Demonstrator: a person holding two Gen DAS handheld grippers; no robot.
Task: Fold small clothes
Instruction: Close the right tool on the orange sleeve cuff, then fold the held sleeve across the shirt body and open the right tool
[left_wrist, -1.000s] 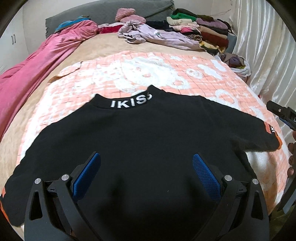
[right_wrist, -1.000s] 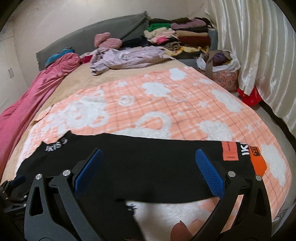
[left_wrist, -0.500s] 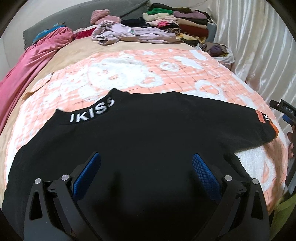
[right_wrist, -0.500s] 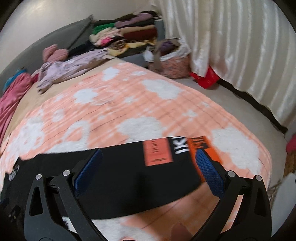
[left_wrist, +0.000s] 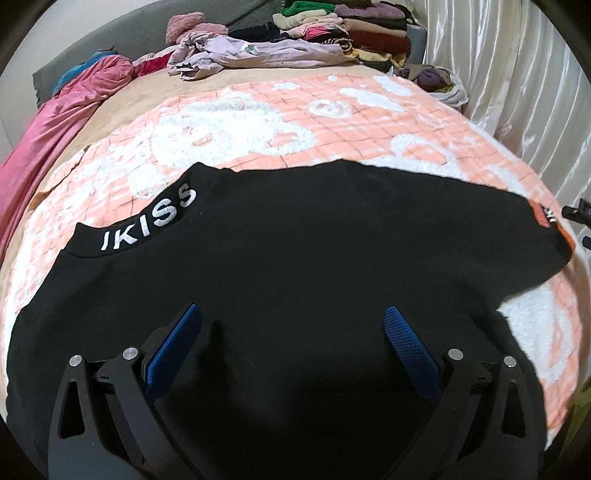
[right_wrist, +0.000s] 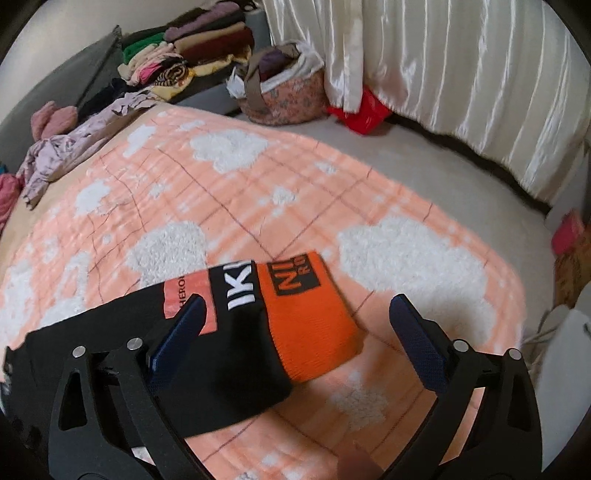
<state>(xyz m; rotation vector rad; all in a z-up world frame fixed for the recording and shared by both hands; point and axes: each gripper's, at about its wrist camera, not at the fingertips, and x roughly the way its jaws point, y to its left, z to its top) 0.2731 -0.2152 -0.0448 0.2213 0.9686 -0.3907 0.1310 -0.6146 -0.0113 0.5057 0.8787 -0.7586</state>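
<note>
A small black sweater (left_wrist: 295, 266) lies flat on the orange-and-white blanket (left_wrist: 258, 122), its collar lettered IKISS at the left. My left gripper (left_wrist: 291, 332) hovers open over the sweater's body, nothing between its blue pads. In the right wrist view the sweater's sleeve (right_wrist: 236, 350) ends in an orange cuff (right_wrist: 314, 328). My right gripper (right_wrist: 295, 317) straddles that cuff, its jaws wide and closing, the pads clear of the cloth. A sliver of the right gripper (left_wrist: 576, 214) shows at the left view's right edge.
A pink cover (left_wrist: 55, 129) runs along the bed's left side. A crumpled lilac garment (left_wrist: 240, 51) and a stack of folded clothes (left_wrist: 351, 26) lie at the far end. Off the bed stand a floral bag (right_wrist: 284, 88), a red bag (right_wrist: 365, 110) and white curtains (right_wrist: 461, 74).
My right gripper has swung right along the sleeve and sunk over the orange cuff. My left gripper has come lower and closer over the sweater's body.
</note>
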